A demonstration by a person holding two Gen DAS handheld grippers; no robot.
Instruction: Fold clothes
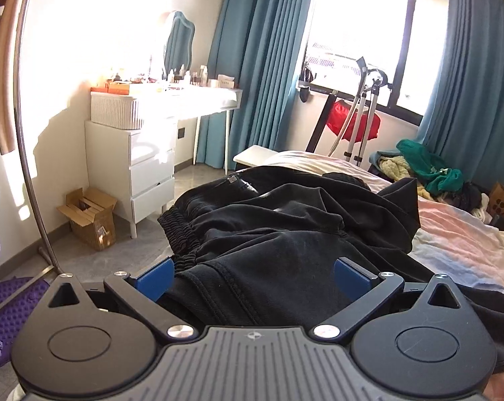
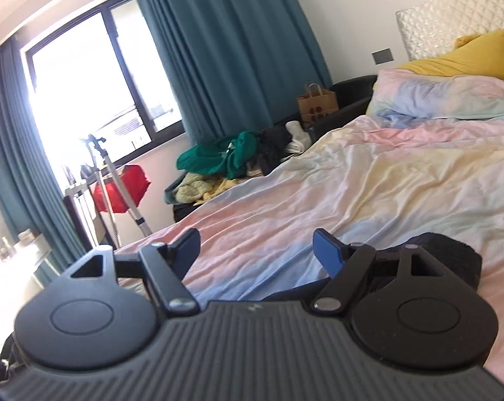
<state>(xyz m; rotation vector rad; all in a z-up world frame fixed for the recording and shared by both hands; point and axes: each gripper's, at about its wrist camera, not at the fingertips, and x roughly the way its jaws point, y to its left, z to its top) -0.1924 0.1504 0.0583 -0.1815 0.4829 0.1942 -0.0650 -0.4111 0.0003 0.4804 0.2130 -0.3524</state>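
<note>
A black garment (image 1: 285,227) with an elastic waistband (image 1: 181,237) lies crumpled on the bed's pastel sheet (image 1: 462,244). My left gripper (image 1: 252,277) is open, its blue fingers (image 1: 155,275) spread wide, and black cloth lies between them untouched by the pads. In the right wrist view my right gripper (image 2: 257,250) is open over the bare pastel sheet (image 2: 352,180), holding nothing. A black piece of cloth (image 2: 452,257) shows just behind its right finger.
A white dresser (image 1: 145,167) and vanity table stand left of the bed, with a cardboard box (image 1: 91,217) on the floor. A clothes pile (image 2: 231,160) with green fabric lies beyond the bed. Pillows (image 2: 452,93) sit at the headboard. A steamer stand (image 1: 362,117) is by the window.
</note>
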